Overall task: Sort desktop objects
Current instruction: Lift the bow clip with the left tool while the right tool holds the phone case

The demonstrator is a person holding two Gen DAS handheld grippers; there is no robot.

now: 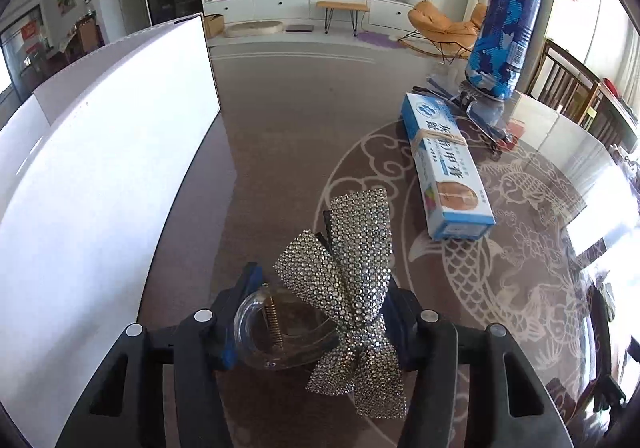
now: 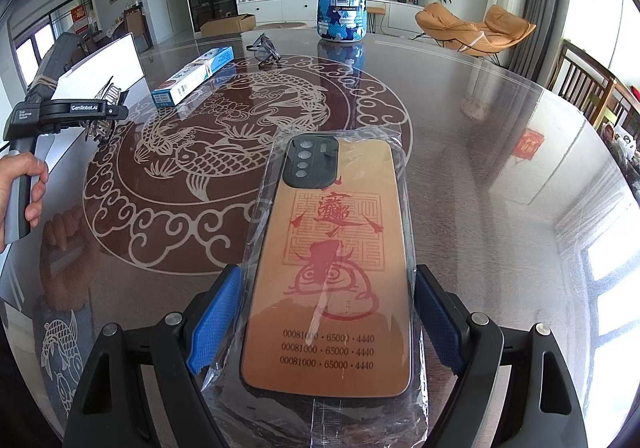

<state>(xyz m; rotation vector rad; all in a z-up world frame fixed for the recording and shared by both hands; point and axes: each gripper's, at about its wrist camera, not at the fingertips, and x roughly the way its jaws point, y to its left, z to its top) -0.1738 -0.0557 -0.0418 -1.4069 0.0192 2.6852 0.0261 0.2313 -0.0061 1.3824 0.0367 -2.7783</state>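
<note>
- Rhinestone bow hair clip [image 1: 344, 288] sat pinched in left gripper [image 1: 320, 312], jaws narrowed, beside white box [image 1: 100, 168].
- Right gripper [image 2: 328, 312] wide, flanking bagged phone case [image 2: 328, 268]; contact unclear.
- Risk: clip twisting out, slick bag sliding.

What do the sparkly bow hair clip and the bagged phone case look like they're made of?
Bow hair clip: fabric or mesh covered in small silver rhinestones, glittering in rows; its claw looks like clear plastic with a metal spring. Phone case: smooth orange back with red print and a black rim, probably plastic or rubbery plastic, though a wood-look finish is possible. Its bag is thin clear film, crinkled and glossy.
</note>
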